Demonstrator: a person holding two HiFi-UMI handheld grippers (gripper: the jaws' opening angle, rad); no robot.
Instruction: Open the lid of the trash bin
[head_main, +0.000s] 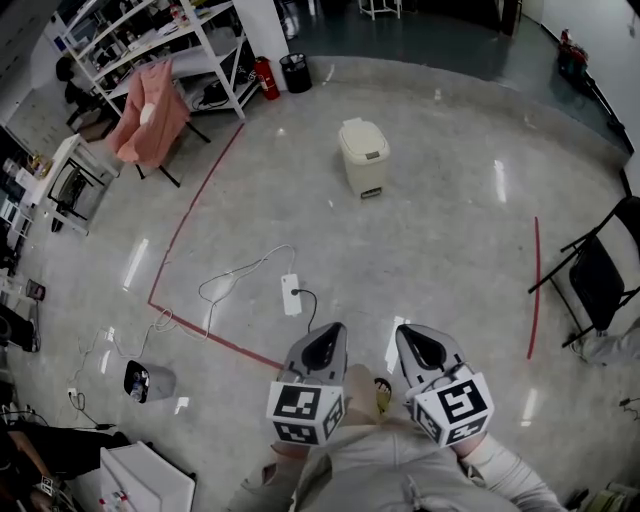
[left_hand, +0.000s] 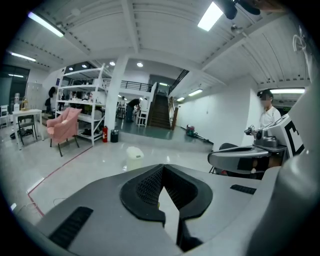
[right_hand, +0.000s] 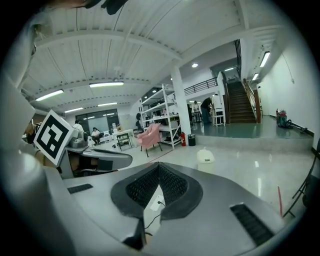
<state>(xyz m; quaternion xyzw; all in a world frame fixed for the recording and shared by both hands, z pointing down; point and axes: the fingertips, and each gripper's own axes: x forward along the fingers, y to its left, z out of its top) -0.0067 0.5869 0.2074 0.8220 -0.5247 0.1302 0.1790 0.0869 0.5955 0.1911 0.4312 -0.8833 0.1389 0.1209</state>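
Trash bin (head_main: 363, 157), lid down, stands far off at twelve o'clock; left hand-held gripper (head_main: 323, 343) and right hand-held gripper (head_main: 420, 346) are closed on nothing, and the power strip (head_main: 291, 295) lying between could trip the approach.

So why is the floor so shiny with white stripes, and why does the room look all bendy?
Head view: the white stripes are light glare on the glossy floor. Left gripper view: a wide lens curves the ceiling and darkens the corners. Right gripper view: same bending, and the trash bin looks tiny.
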